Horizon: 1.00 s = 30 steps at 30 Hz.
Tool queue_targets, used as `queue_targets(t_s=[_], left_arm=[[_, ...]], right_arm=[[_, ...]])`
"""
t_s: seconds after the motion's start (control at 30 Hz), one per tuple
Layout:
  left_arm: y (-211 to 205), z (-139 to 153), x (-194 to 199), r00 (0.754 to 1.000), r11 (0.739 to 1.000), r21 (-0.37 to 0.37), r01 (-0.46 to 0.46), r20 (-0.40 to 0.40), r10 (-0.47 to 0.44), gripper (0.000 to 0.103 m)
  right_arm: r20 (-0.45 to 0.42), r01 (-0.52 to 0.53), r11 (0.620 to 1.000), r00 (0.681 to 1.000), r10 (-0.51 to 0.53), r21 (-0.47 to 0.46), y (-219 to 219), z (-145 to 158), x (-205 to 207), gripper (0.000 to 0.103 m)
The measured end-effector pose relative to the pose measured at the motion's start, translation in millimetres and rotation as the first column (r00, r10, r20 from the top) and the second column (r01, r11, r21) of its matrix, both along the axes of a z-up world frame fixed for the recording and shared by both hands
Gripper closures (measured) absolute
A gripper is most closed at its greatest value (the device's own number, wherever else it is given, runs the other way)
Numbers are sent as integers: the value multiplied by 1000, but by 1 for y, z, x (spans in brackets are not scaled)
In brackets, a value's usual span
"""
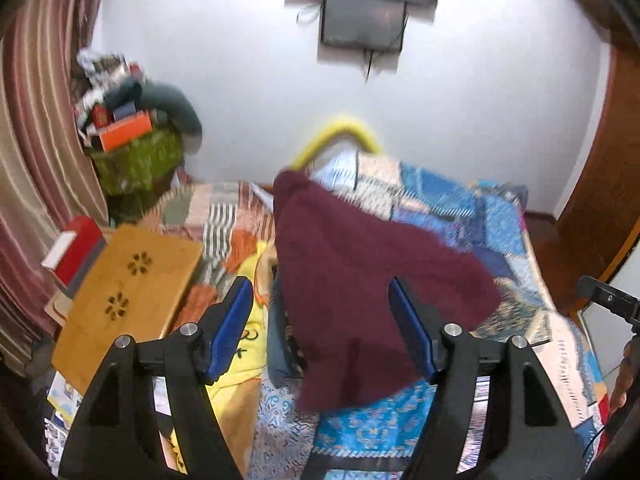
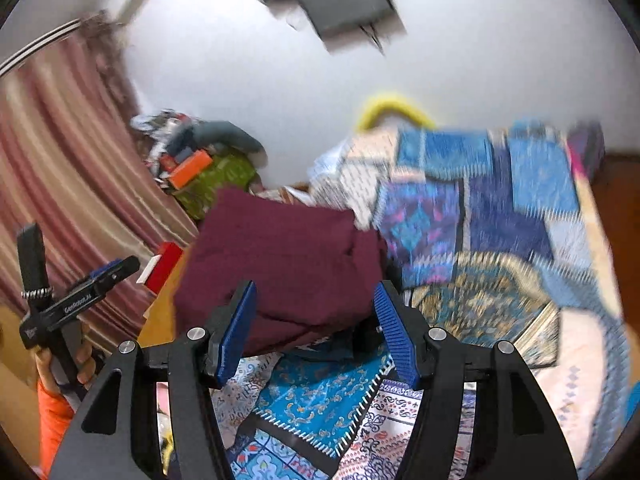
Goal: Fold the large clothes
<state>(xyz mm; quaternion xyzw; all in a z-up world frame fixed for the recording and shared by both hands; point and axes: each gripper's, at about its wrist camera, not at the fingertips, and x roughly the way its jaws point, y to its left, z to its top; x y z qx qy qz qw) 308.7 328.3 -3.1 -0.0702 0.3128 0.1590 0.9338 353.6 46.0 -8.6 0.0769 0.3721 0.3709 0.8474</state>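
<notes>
One maroon garment point(image 1: 360, 280), two tongs point(image 1: 322, 330), one quilt point(image 1: 480, 216)

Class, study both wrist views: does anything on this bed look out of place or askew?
Yes. The maroon garment lies bunched and crooked on the patchwork quilt, not spread flat for folding. Both tongs, left and right, are open and hold nothing.

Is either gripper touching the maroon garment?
Cannot tell. Both wrist views show the left gripper and right gripper open, the maroon garment overlapping their fingers.
</notes>
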Motion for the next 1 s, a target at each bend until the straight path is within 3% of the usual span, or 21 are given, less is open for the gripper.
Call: queue_targets(t_s=[0.1, 0.27, 0.43, 0.57, 0.63, 0.7, 0.83, 0.93, 1.0], left_arm=[[-30, 31, -42, 994, 999, 35, 9, 110, -13, 34], [-92, 69, -119, 958, 993, 113, 33, 279, -64, 34], [-148, 82, -186, 907, 976, 215, 19, 407, -108, 32], [-183, 79, -227, 867, 960, 274, -59, 491, -87, 30], [-195, 75, -240, 854, 946, 309, -103, 515, -75, 23], [-200, 70, -250, 841, 949, 295, -113, 536, -67, 17], [-204, 61, -262, 843, 955, 272, -120, 536, -47, 4], [-204, 56, -267, 842, 962, 248, -118, 538, -35, 0], [-206, 53, -271, 846, 967, 230, -107, 532, -33, 0]], right_arm=[[122, -30, 999, 992, 27, 24, -11, 37, -42, 45], [316, -53, 995, 948, 23, 86, -36, 83, -117, 45], [453, -41, 991, 891, -22, 128, -56, 105, -177, 44], [509, -41, 988, 860, -40, 148, -63, 107, -208, 40], [532, -27, 988, 845, -58, 149, -65, 104, -221, 35], [553, 1, 989, 829, -84, 149, -67, 99, -231, 32], [562, 37, 989, 819, -114, 145, -69, 95, -237, 14], [570, 79, 986, 808, -149, 146, -69, 92, -236, 0], [573, 102, 985, 803, -164, 138, -69, 91, -235, 0]])
